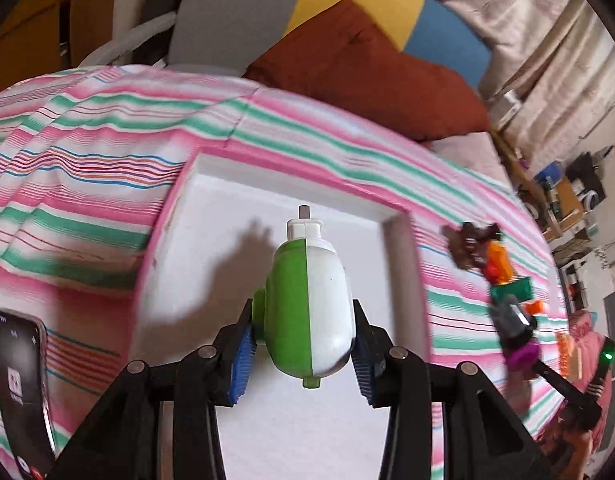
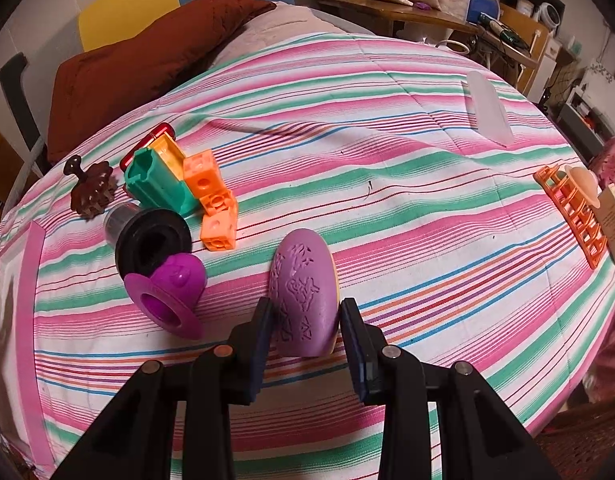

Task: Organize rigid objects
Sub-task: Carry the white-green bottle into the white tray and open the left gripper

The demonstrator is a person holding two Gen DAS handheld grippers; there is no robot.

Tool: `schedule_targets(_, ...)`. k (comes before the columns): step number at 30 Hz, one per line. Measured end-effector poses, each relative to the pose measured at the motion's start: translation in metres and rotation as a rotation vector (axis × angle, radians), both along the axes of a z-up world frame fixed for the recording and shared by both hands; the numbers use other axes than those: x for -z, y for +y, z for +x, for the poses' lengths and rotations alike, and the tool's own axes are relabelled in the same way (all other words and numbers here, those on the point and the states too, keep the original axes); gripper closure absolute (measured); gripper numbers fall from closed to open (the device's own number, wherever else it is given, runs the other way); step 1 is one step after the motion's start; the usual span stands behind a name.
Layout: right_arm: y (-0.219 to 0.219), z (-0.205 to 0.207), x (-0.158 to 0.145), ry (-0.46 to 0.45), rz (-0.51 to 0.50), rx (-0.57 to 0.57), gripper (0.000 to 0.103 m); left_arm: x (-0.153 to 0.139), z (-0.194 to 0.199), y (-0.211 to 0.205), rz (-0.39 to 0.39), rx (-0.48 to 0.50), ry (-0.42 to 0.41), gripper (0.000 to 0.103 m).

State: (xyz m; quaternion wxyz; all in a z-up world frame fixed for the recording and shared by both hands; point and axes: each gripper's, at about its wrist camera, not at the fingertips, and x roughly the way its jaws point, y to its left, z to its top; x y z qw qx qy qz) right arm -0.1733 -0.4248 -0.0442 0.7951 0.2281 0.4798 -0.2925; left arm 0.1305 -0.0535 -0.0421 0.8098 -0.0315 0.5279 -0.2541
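My left gripper [image 1: 303, 354] is shut on a green and white plastic toy [image 1: 309, 304] with a white nozzle, held above a white tray [image 1: 211, 216] with a pink rim. My right gripper [image 2: 305, 330] is shut on a purple oval block [image 2: 303, 292] with raised patterns, low over the striped cloth [image 2: 387, 184]. Left of it lie a purple cup-shaped piece [image 2: 169, 296], a black ring [image 2: 151, 240], orange cubes [image 2: 215, 208], a green block [image 2: 159, 182] and a brown comb-like piece [image 2: 91, 192]. The same pile [image 1: 503, 284] shows blurred at the right in the left wrist view.
A phone [image 1: 21, 392] lies at the lower left on the cloth. An orange lattice piece [image 2: 575, 212] with a beige item sits at the right edge. A translucent strip [image 2: 487, 108] lies far right. A brown pillow [image 2: 139, 64] is behind the bed.
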Motion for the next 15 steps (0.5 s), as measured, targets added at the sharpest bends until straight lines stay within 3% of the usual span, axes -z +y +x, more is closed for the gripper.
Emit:
schedule_targets(9, 0.0, 0.0, 0.0, 0.001, -0.001, -0.003, 0.069, 0.011, 0.034, -0.006, 0.075, -0.02, 0.003, 0.061)
schedule_targets(15, -0.001, 0.001, 0.0, 0.005, -0.006, -0.009, 0.068, 0.003, 0.041, -0.001, 0.17, -0.066, -0.059, 0.059)
